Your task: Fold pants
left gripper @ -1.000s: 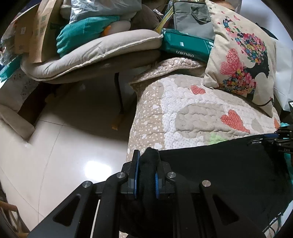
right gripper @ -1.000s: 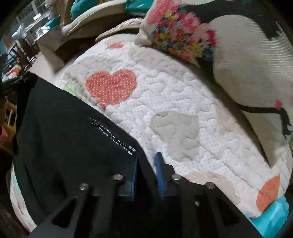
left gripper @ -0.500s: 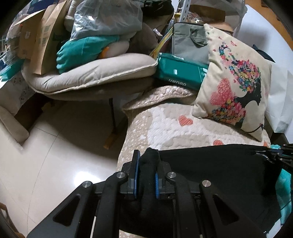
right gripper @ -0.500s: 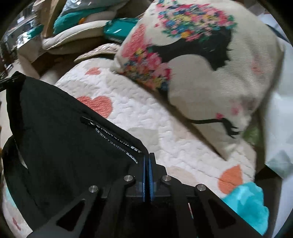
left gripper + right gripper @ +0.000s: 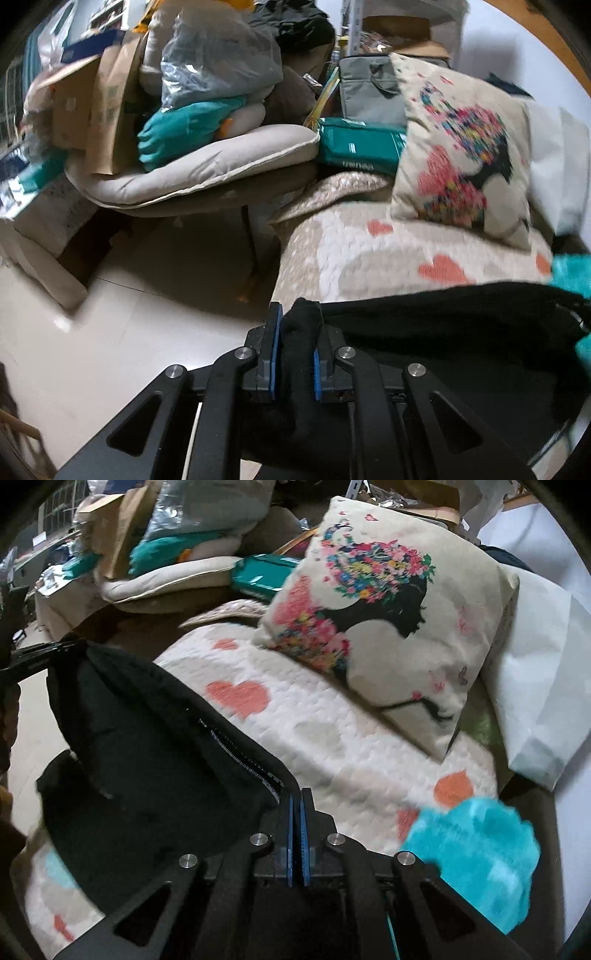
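Observation:
The black pants (image 5: 461, 325) hang stretched between my two grippers above the heart-print quilt (image 5: 369, 251). My left gripper (image 5: 297, 325) is shut on a thick bunch of the black cloth at the pants' left end. My right gripper (image 5: 296, 808) is shut on the pants (image 5: 147, 746) at the edge beside a zipper (image 5: 240, 760). The left gripper (image 5: 44, 653) shows at the far left of the right wrist view, holding the other end.
A flower-print pillow (image 5: 384, 627) leans at the back of the quilt (image 5: 332, 746), with a white pillow (image 5: 543, 686) to its right. A turquoise fluffy thing (image 5: 476, 856) lies near the right gripper. A cluttered chair (image 5: 199, 162) and tiled floor (image 5: 110, 332) lie left.
The right gripper has closed on the pants' edge. Both grippers have lifted the pants up off the quilt, so more of the pillow and room shows.

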A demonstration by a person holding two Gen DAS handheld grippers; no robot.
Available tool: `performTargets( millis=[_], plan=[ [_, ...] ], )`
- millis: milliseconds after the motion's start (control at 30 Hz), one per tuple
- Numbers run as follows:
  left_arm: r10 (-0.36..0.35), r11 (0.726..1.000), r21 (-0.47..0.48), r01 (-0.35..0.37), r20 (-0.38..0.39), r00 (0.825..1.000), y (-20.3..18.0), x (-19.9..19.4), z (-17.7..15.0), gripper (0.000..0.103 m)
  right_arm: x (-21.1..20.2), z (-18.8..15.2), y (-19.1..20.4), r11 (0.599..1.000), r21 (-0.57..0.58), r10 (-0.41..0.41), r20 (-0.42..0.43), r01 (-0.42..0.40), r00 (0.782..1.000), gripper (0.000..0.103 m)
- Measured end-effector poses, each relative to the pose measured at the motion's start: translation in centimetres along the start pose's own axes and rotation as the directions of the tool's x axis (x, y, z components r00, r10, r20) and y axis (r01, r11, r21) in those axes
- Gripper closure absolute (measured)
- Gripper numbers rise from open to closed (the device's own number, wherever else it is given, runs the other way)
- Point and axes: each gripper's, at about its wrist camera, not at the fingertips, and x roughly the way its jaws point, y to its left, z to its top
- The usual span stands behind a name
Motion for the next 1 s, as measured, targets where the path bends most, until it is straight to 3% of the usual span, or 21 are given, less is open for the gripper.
performTargets(
  millis=[100, 233, 367, 467, 567, 667, 800, 867, 933, 1000],
  plan=[
    [0.037, 0.997, 0.061, -0.036, -0.001, 0.999, 0.1, -2.3, -3.1, 0.089, -1.2, -3.4, 2.1, 1.0, 0.001, 0.029, -0.007, -0.029, 1.0, 0.1],
    [0.023, 0.999, 0.035, -0.021, -0.053, 0.998, 0.6, -4.3, -6.8, 0.089, -2.1, -8.6, 4.9, 0.997, -0.003, 0.083, -0.053, -0.083, 0.995, 0.1],
    [0.038, 0.999, 0.034, -0.035, -0.123, 0.992, 0.5, -5.6, -10.4, 0.085, -1.7, -13.2, 7.1, 0.993, -0.017, 0.11, -0.124, -0.113, 0.986, 0.1],
    [0.062, 0.998, 0.021, -0.059, -0.204, 0.977, 0.8, -6.0, -12.9, 0.083, -1.4, -15.6, 8.3, 0.991, -0.032, 0.122, -0.17, -0.129, 0.978, 0.1],
    [0.098, 0.993, -0.035, -0.112, -0.27, 0.958, 2.2, -6.5, -14.9, 0.082, -1.2, -17.2, 9.1, 0.989, -0.044, 0.126, -0.204, -0.138, 0.971, 0.1],
    [0.085, 0.971, -0.185, -0.149, -0.314, 0.946, 5.4, -7.2, -16.3, 0.076, -1.0, -18.1, 9.6, 0.988, -0.068, 0.12, -0.235, -0.14, 0.964, 0.098],
    [0.084, 0.88, -0.421, -0.221, -0.319, 0.944, 10.3, -8.4, -17.2, 0.075, -1.0, -18.6, 10.0, 0.988, -0.096, 0.094, -0.258, -0.123, 0.962, 0.09],
    [0.068, 0.853, -0.475, -0.216, -0.31, 0.948, 11.2, -8.3, -16.4, 0.075, -1.2, -18.8, 10.0, 0.988, -0.097, 0.088, -0.269, -0.118, 0.959, 0.084],
    [0.054, 0.863, -0.467, -0.194, -0.296, 0.954, 10.7, -8.0, -15.3, 0.072, -1.7, -18.8, 9.9, 0.989, -0.092, 0.091, -0.265, -0.12, 0.96, 0.083],
    [0.05, 0.894, -0.414, -0.169, -0.284, 0.958, 9.3, -6.9, -13.7, 0.065, -2.7, -18.6, 10.1, 0.989, -0.088, 0.094, -0.251, -0.12, 0.963, 0.083]
  ],
)
